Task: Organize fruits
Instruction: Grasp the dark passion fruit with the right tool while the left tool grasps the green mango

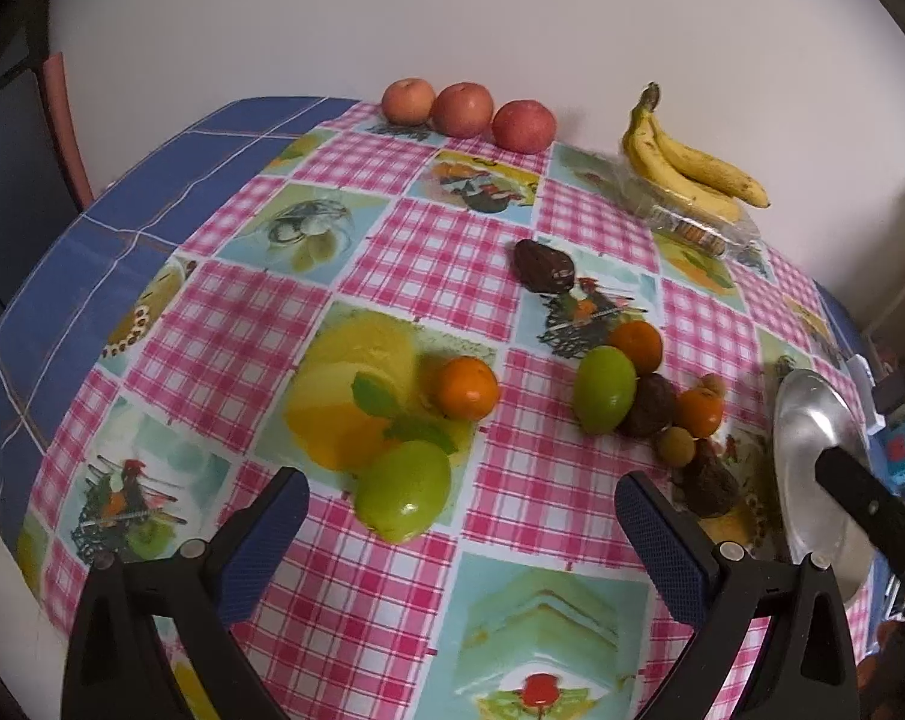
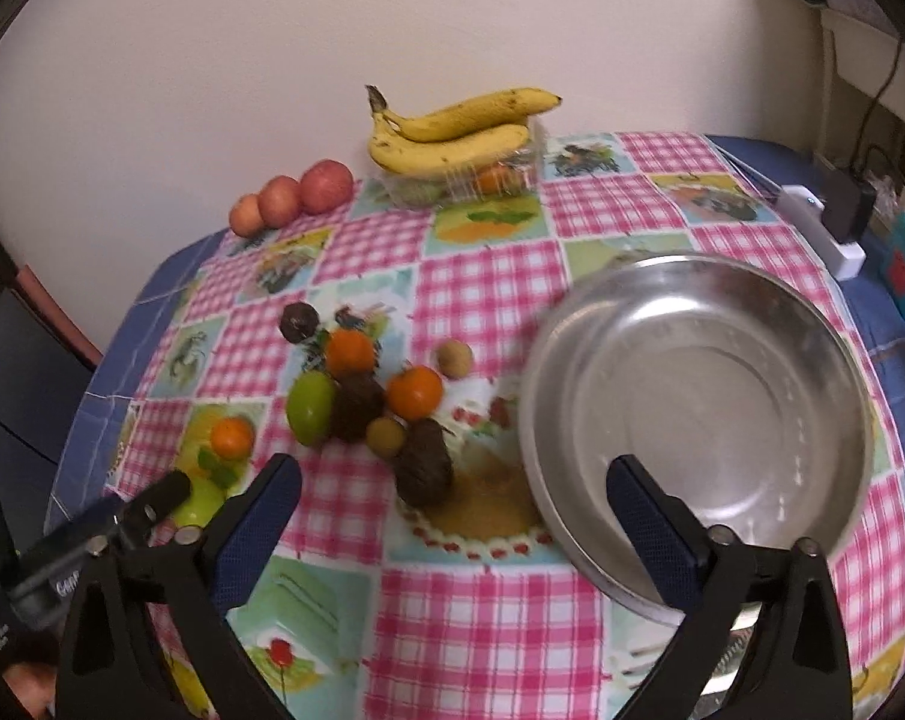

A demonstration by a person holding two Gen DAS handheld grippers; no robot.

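Both tongs gaping apart, nothing held; left tongs [image 1: 461,507] nearing green fruit [image 1: 403,491] at 11 o'clock, risking rolling it off table [image 1: 392,228].

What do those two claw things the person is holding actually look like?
Both look alike. The left gripper and right gripper each have two black plastic fingers that splay into a V, each with a triangular cut-out near its base. The inner faces carry dark blue textured pads, and small silver bolts sit at the joints. No cables or sleeves are visible on them.
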